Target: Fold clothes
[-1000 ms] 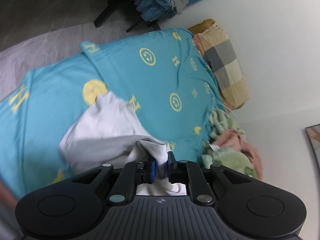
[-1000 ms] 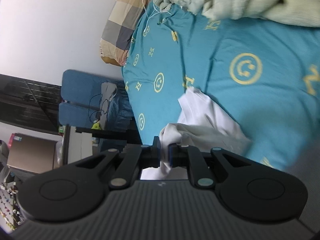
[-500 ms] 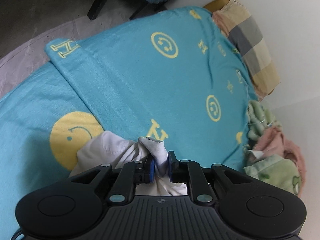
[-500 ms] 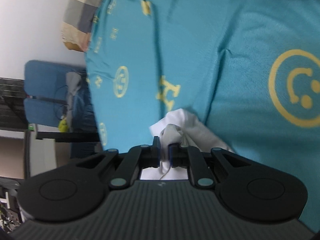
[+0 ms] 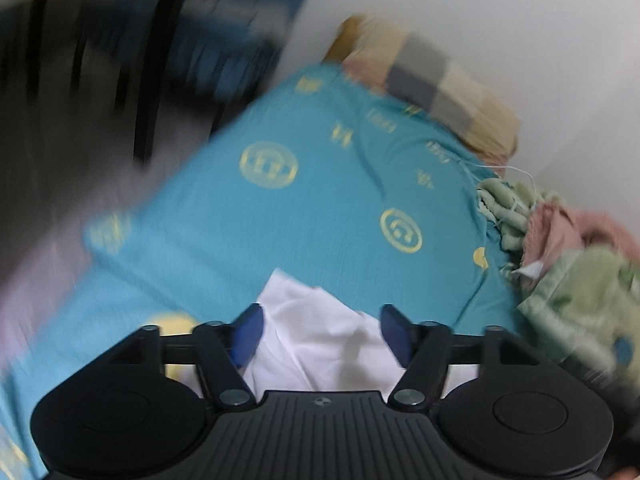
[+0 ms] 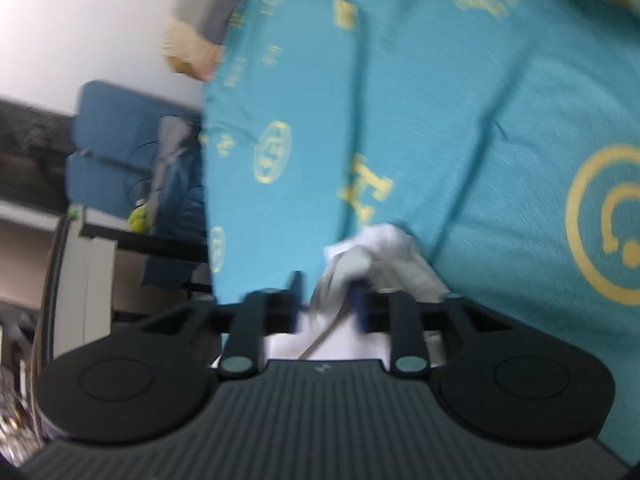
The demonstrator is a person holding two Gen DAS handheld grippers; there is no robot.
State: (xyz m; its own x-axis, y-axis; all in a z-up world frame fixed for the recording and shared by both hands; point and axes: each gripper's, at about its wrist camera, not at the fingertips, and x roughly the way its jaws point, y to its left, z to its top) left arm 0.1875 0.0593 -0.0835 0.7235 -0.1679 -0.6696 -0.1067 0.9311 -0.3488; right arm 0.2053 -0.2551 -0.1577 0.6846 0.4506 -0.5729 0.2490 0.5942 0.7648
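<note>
Both views are smeared by motion blur. In the left wrist view the upper left of the frame is only dark streaks and blue patches, impossible to identify. The yellow prints on the teal bedsheet (image 5: 320,216) are doubled and soft. The near part of the white garment (image 5: 320,340) is hidden behind the black body of the left gripper (image 5: 322,332), so its full shape cannot be made out.

The left gripper sits at the bottom centre of its frame, pointing across the bed toward the checked pillow (image 5: 432,88) at the upper right. Its blue-padded fingers (image 5: 248,332) are spread wide apart, and the white garment lies loose on the sheet between them, with clear gaps on both sides.

In the right wrist view the bed runs tilted, with the pillow at the upper left and a large yellow smiley cut off at the right edge. The right gripper (image 6: 328,300) fills the bottom of the frame. Its fingers (image 6: 296,300) stand parted. A bunched corner of the white garment (image 6: 376,252) rises just ahead of them and touches the right-hand finger, but blur hides whether any cloth is pinched.

A heap of green and pink fabric (image 5: 560,248) lies at the right edge of the left wrist view, beside the sheet and apart from the garment. A blue chair (image 6: 120,140) stands at the left of the right wrist view, beyond the bed's edge.
</note>
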